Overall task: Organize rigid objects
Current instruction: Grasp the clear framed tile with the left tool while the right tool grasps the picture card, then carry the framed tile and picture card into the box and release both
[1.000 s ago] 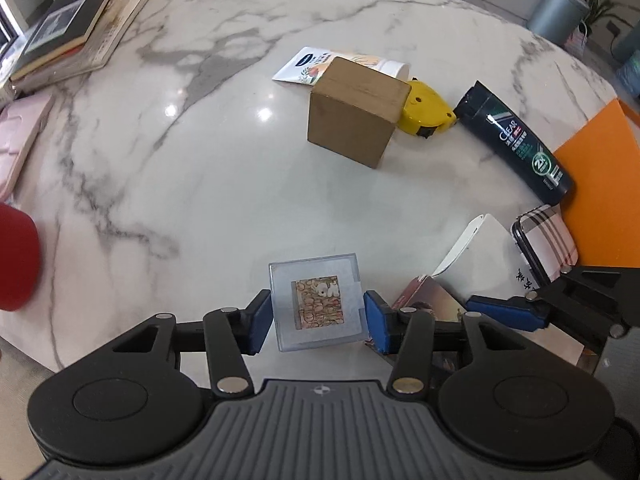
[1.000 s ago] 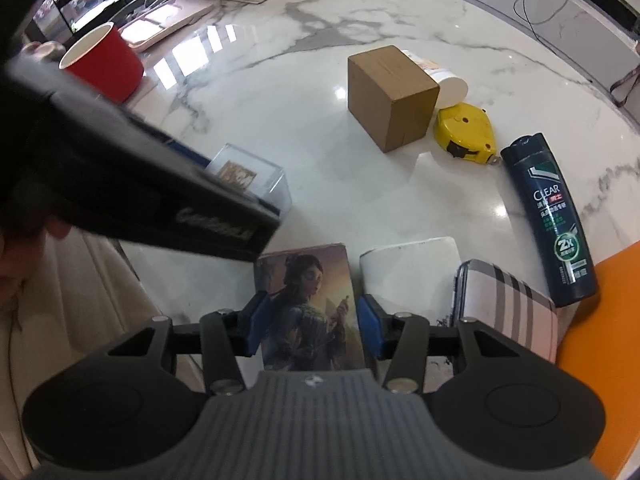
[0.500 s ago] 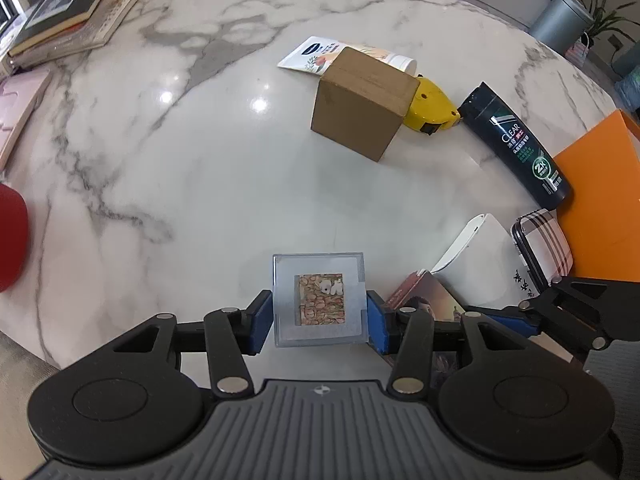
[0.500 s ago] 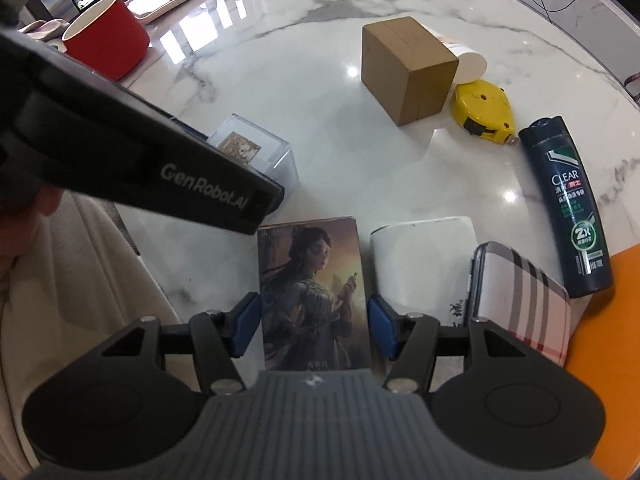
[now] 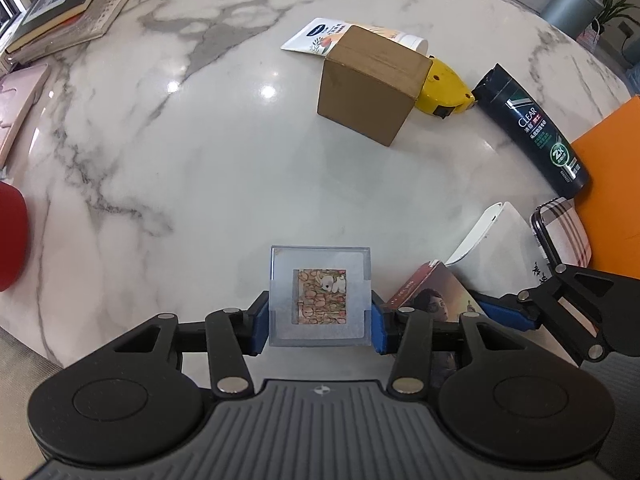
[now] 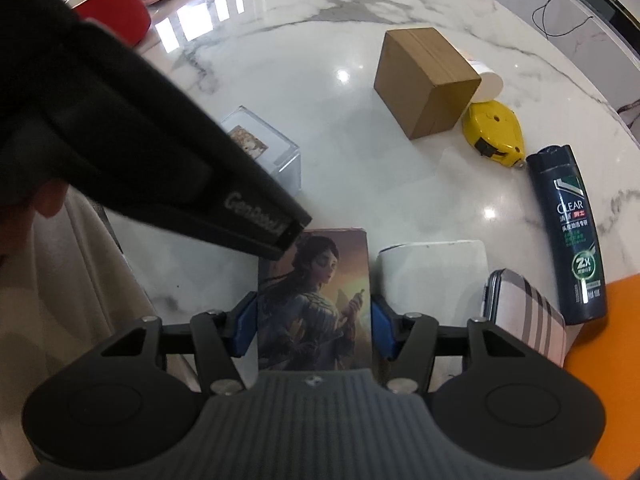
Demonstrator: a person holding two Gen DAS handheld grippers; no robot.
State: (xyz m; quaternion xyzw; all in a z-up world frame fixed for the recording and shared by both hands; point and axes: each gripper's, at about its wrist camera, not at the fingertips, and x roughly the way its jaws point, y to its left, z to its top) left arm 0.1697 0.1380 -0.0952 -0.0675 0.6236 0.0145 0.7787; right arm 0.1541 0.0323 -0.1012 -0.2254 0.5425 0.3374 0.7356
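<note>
My left gripper point(image 5: 319, 322) is shut on a clear plastic box point(image 5: 319, 294) with a small picture on its lid, held just above the marble table point(image 5: 200, 168) near its front edge. The same box point(image 6: 262, 146) shows in the right wrist view, partly behind the left gripper's black body point(image 6: 120, 140). My right gripper point(image 6: 314, 330) is shut on a card box with a woman's portrait point(image 6: 316, 300). That card box point(image 5: 432, 300) lies just right of the clear box in the left wrist view.
A brown cardboard box point(image 5: 372, 84), a yellow tape measure point(image 5: 444, 88), a cream tube point(image 5: 320, 36) and a dark shampoo bottle point(image 5: 536, 132) lie mid-table. A white case point(image 6: 434, 268), plaid phone point(image 6: 524, 312), orange sheet point(image 5: 612, 184), red cup point(image 6: 116, 8) and books point(image 5: 60, 4) surround them.
The clear box has been squared up and drawn fully between the left gripper's pads. The right gripper keeps hold of the portrait card box; both views have shifted slightly over the table.
</note>
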